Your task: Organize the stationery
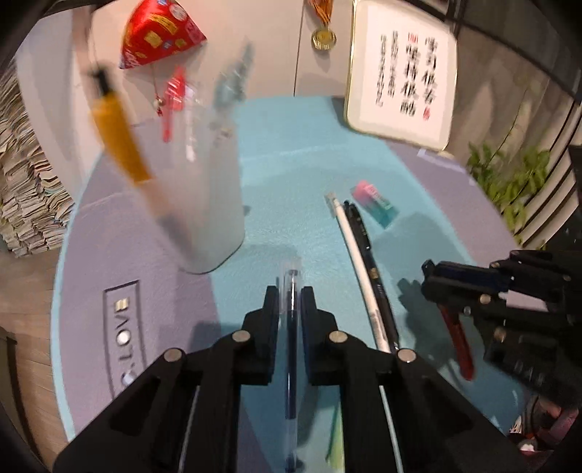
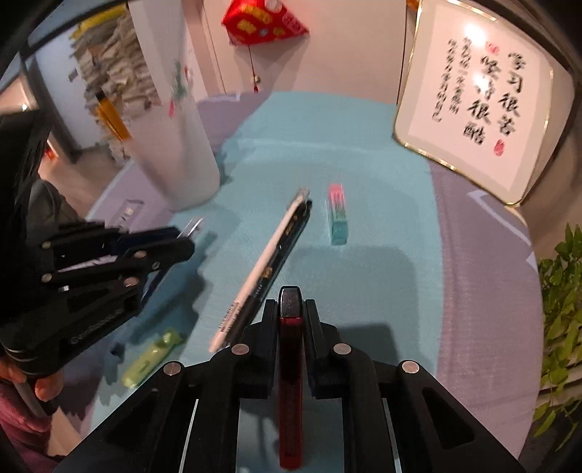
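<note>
My left gripper (image 1: 290, 298) is shut on a clear pen with dark blue ink (image 1: 291, 349), which runs lengthwise between the fingers above the teal mat. My right gripper (image 2: 290, 309) is shut on a dark red pen (image 2: 290, 382) with a dark cap end. The right gripper (image 1: 429, 273) also shows at the right of the left wrist view, the red pen (image 1: 460, 345) hanging from it. A white pen (image 2: 260, 269) and a black pen (image 2: 287, 251) lie side by side on the mat. A pink-and-teal eraser (image 2: 338, 214) rests beyond them. The white pen holder (image 1: 203, 203) stands at the left, with several pens in it.
A framed calligraphy board (image 2: 476, 105) leans at the back right. A green eraser (image 2: 152, 356) lies near the mat's front left edge. A red paper ornament (image 1: 156, 32) and a medal (image 1: 323, 36) hang on the wall. A green plant (image 2: 560, 313) is at the right. A stack of papers (image 1: 25, 182) sits at far left.
</note>
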`<state>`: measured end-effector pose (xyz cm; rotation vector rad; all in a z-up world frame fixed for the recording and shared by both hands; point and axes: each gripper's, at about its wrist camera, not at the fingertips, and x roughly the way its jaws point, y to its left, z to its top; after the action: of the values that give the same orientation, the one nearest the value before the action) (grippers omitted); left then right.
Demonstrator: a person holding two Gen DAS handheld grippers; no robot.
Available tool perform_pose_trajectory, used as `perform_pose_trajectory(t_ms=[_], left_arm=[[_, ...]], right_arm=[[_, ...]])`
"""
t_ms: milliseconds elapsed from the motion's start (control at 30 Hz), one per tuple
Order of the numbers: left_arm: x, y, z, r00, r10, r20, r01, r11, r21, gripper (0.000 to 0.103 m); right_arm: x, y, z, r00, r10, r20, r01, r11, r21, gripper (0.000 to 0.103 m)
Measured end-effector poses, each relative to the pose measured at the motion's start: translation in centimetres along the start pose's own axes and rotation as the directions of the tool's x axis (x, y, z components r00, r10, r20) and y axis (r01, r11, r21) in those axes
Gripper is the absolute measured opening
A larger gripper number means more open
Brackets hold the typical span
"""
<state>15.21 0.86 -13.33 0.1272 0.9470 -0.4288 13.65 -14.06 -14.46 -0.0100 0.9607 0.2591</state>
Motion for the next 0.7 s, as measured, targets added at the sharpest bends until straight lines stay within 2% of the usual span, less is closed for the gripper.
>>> perform_pose_trajectory(t_ms=[233, 433, 700], left_arm=[[-6.1, 1.1, -1.3, 0.992, -0.01, 0.13, 0.015, 0.999, -0.037, 0.01], [-8.3, 0.7, -1.1, 0.979, -0.011, 0.204, 0.021, 0.999, -0.049, 0.01], [-10.6, 1.5, -0.9, 0.963, 0.027, 0.268, -0.01, 0.998, -0.065, 0.01]], right_arm=[[-3.9, -0.1, -0.1, 0.995, 0.042, 0.093, -0.045, 0.999, 0.029, 0.014], [-6.3, 0.5, 0.2, 0.986, 0.053, 0.158, -0.057, 0.998, 0.018, 0.014], [-7.9, 1.6, 0.4, 0.977, 0.059, 0.203, -0.059, 0.998, -0.005, 0.014]])
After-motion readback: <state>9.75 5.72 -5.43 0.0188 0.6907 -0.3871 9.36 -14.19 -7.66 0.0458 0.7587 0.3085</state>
